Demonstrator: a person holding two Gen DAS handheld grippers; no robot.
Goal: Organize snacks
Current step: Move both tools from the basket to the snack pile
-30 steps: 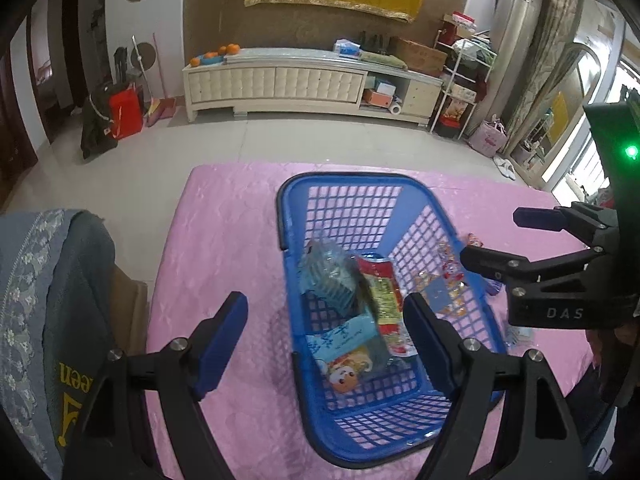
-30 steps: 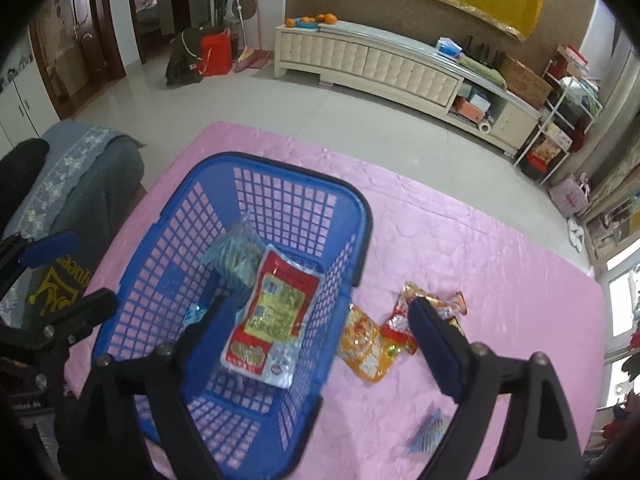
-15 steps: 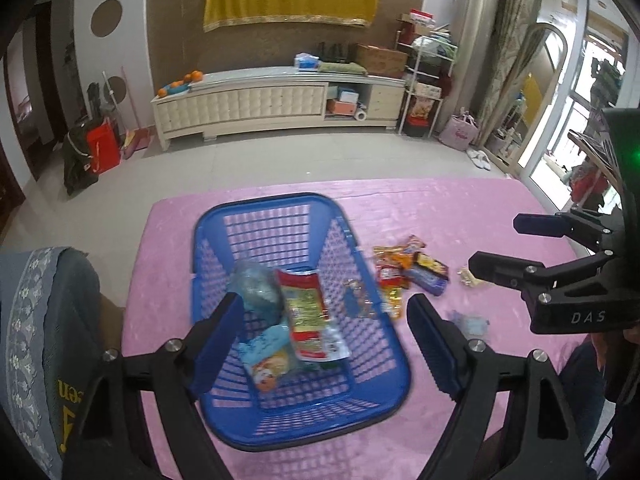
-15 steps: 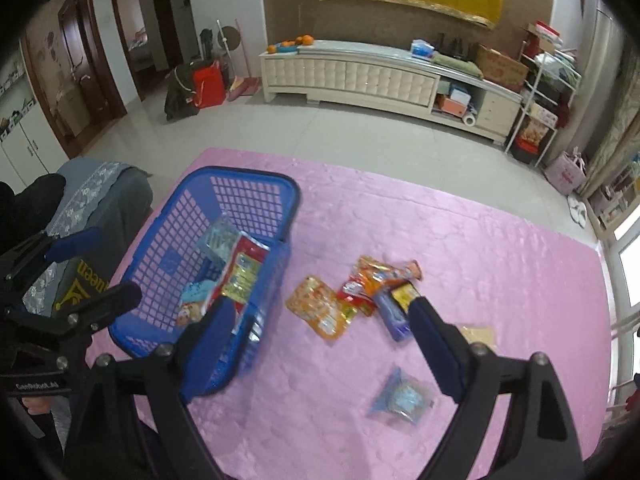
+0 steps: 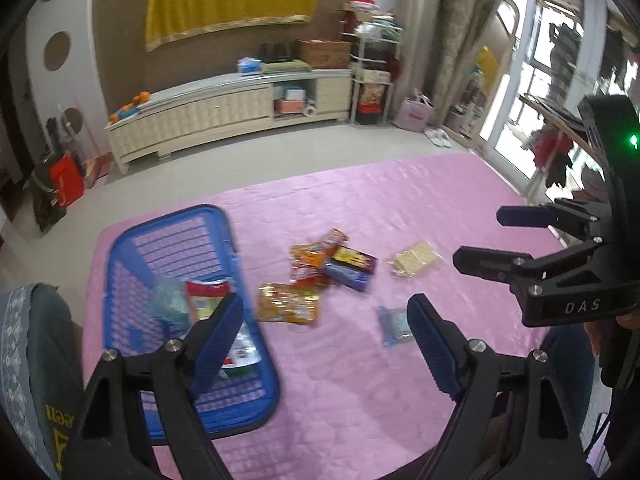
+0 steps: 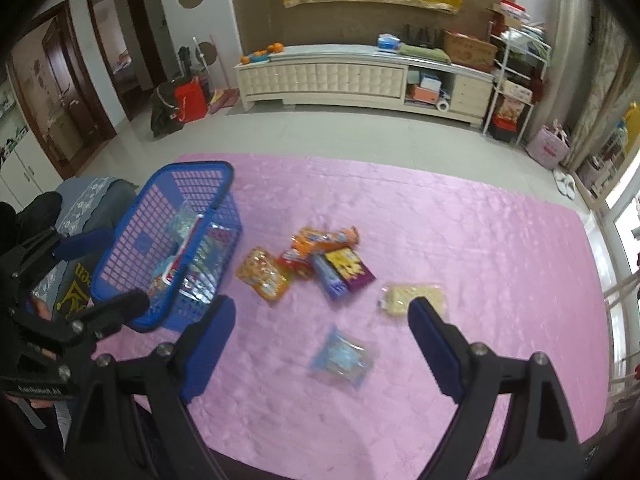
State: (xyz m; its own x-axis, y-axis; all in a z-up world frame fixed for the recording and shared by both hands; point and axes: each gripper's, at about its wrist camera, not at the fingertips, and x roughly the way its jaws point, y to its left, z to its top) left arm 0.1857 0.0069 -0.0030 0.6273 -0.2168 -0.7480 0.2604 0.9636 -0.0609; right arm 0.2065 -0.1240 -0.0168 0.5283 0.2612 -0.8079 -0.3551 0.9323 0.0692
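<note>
A blue plastic basket (image 5: 168,224) (image 6: 188,170) stands at the left of the pink table and holds a red-and-green packet (image 5: 208,292) and other snacks. Loose snacks lie right of it: an orange packet (image 6: 262,274) (image 5: 288,304), a purple box (image 6: 346,270) (image 5: 350,268), a pale cracker pack (image 6: 412,298) (image 5: 414,258) and a light-blue packet (image 6: 342,358) (image 5: 396,324). My left gripper (image 5: 326,342) is open and empty, above the table between basket and snacks. My right gripper (image 6: 322,342) is open and empty, above the light-blue packet; it also shows in the left wrist view (image 5: 480,238).
The pink tablecloth (image 6: 460,240) covers the table. A grey cushioned chair (image 5: 32,344) stands left of the basket. A white TV cabinet (image 6: 360,76) lines the far wall across a tiled floor. The left gripper shows at the left edge of the right wrist view (image 6: 80,272).
Both grippers have drawn back and swung right, away from the basket. The loose snacks now sit in the middle of both views. Both stay open and empty.
</note>
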